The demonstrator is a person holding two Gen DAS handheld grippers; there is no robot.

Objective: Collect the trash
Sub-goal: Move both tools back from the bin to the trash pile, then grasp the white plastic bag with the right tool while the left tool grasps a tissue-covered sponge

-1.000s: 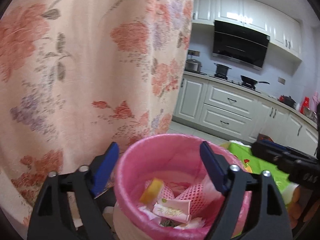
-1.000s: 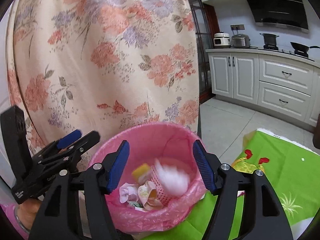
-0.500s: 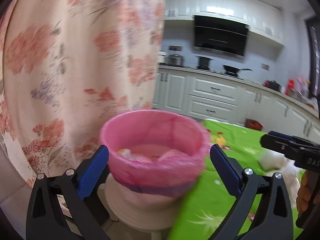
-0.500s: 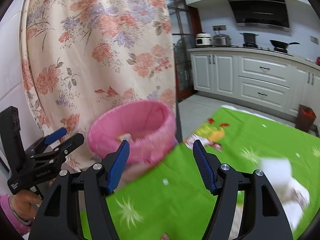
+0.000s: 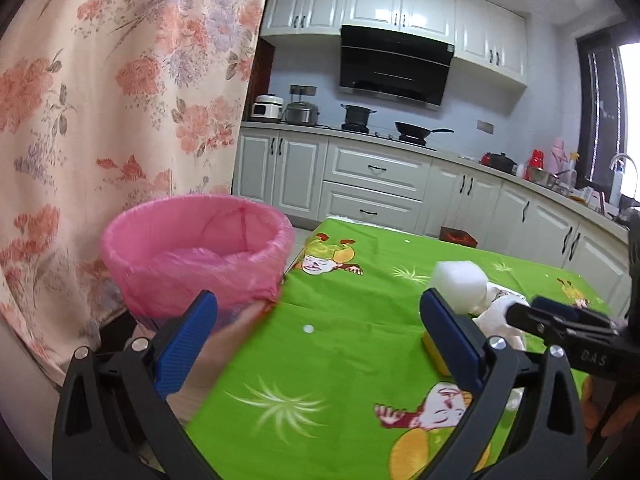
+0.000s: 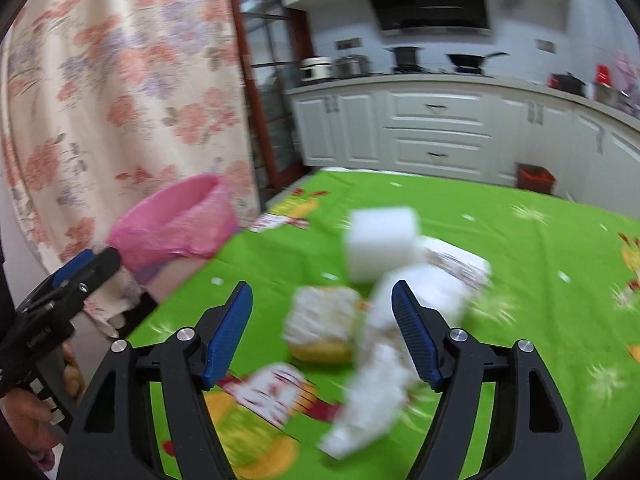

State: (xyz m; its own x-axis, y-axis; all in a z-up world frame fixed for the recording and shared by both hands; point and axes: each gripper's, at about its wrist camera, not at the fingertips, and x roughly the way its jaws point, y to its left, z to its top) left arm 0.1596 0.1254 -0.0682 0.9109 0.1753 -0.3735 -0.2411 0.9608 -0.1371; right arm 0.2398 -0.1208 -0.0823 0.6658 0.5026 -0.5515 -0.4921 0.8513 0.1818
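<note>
Right claw [image 6: 322, 330], jaws just widened and empty, hangs over the heap of white scraps [image 6: 372, 380] on the green worktop [image 6: 520, 280], reaching for another piece. Left claw [image 5: 318, 340] gapes empty; pink bin [image 5: 196, 252] sits beyond its left finger. Next: lower, then close on one scrap.

A home kitchen: white cabinets [image 5: 376, 184] line the far wall, a black range hood [image 5: 394, 70] hangs above them, and a pot [image 5: 357, 114], a frying pan [image 5: 414, 130] and rice cookers [image 5: 286, 110] stand below the hood.
</note>
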